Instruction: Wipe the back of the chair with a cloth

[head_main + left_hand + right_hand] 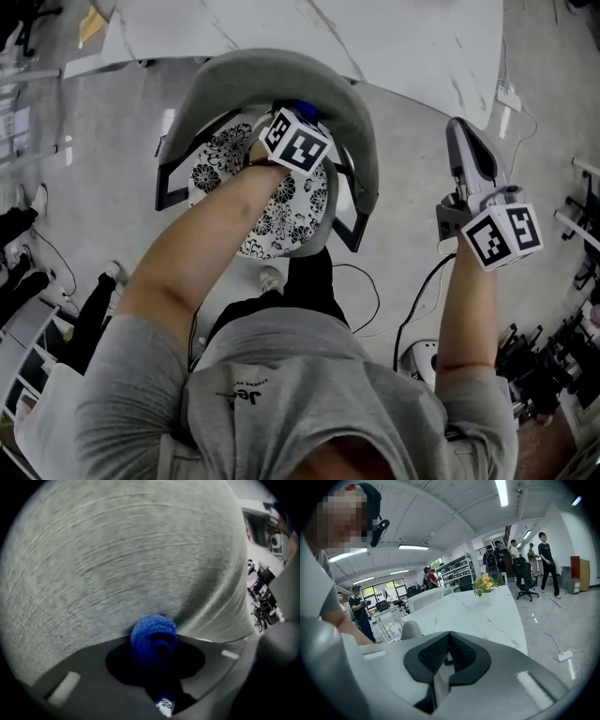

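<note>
Grey T-shirt [281,384], grey right tongs [449,637], black pads [433,654], black-and-white marker cubes [502,236]

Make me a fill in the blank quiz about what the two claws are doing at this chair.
1. The left claw is shut on a ___ cloth.
2. The cloth presses on the ___ of the chair.
3. The right claw is shut on ___.
4. The seat has a black and white ___ pattern.
Missing words: blue; back; nothing; floral.
</note>
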The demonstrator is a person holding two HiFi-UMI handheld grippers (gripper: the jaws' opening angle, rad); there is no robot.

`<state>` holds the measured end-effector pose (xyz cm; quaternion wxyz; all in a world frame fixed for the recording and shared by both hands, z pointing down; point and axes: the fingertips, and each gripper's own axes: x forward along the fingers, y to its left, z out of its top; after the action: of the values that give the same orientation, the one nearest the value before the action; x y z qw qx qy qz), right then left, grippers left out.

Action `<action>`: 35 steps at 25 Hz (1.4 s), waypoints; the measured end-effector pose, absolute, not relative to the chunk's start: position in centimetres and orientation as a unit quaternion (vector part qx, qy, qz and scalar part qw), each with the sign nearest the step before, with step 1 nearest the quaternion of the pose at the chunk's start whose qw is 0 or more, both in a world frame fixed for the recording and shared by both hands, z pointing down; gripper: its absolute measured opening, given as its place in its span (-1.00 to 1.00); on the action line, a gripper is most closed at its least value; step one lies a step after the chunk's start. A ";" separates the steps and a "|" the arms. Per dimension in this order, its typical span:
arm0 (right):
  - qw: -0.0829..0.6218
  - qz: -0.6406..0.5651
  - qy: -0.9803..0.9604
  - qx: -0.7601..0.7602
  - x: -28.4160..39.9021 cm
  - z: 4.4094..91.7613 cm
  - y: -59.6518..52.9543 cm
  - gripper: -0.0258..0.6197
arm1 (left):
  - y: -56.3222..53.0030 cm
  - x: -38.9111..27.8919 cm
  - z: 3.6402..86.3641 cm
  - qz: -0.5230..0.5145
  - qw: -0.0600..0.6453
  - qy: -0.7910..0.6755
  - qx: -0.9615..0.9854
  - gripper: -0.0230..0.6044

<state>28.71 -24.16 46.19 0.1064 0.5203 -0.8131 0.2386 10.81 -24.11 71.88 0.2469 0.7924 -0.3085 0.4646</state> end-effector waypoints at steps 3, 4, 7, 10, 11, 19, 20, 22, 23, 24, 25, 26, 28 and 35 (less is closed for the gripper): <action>0.105 0.236 -0.812 0.523 29.3 45.8 -23.9 -0.92 | -22.9 12.6 72.0 0.481 0.212 -0.280 0.803 -0.39; 0.104 0.235 -0.812 0.524 29.5 45.7 -23.8 -0.92 | -22.5 13.1 72.1 0.487 0.198 -0.269 0.807 -0.39; 0.102 0.232 -0.812 0.525 29.9 45.4 -23.4 -0.92 | -20.5 15.0 72.3 0.503 0.150 -0.224 0.821 -0.39; 0.102 0.230 -0.813 0.524 29.8 45.1 -23.1 -0.92 | -18.1 17.7 71.8 0.507 0.104 -0.174 0.838 -0.39; 0.102 0.230 -0.814 0.523 29.7 45.0 -22.9 -0.92 | -17.4 18.3 71.7 0.509 0.092 -0.160 0.841 -0.39; 0.105 0.223 -0.827 0.505 27.1 44.1 -22.4 -0.92 | -16.0 16.9 70.2 0.437 0.192 -0.170 0.862 -0.39; 0.107 0.221 -0.829 0.502 26.6 43.9 -22.3 -0.92 | -16.5 15.2 70.4 0.424 0.228 -0.199 0.854 -0.39; 0.111 0.217 -0.832 0.498 25.8 43.7 -22.2 -0.92 | -17.7 10.5 71.2 0.404 0.286 -0.265 0.828 -0.39; 0.112 0.217 -0.833 0.496 25.4 43.7 -22.2 -0.92 | -18.2 7.8 71.8 0.396 0.309 -0.300 0.811 -0.39; 0.113 0.218 -0.834 0.493 25.0 43.9 -22.2 -0.92 | -18.7 5.0 72.5 0.390 0.330 -0.335 0.792 -0.39; 0.115 0.221 -0.835 0.491 24.6 44.2 -22.1 -0.92 | -19.0 2.1 73.3 0.387 0.349 -0.368 0.770 -0.39; 0.116 0.224 -0.836 0.488 24.1 44.6 -22.2 -0.92 | -19.2 -0.8 74.2 0.388 0.364 -0.397 0.748 -0.39; 0.122 0.227 -0.837 0.482 23.3 45.5 -22.4 -0.92 | -19.4 -5.7 76.0 0.401 0.371 -0.442 0.712 -0.39; 0.128 0.226 -0.845 0.468 21.4 47.0 -24.2 -0.92 | -21.3 -11.4 79.1 0.389 0.392 -0.504 0.664 -0.39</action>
<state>21.35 -24.16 47.00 0.1281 0.4679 -0.8447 0.2262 -11.44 -21.33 79.12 0.3923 0.6642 -0.5039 0.3886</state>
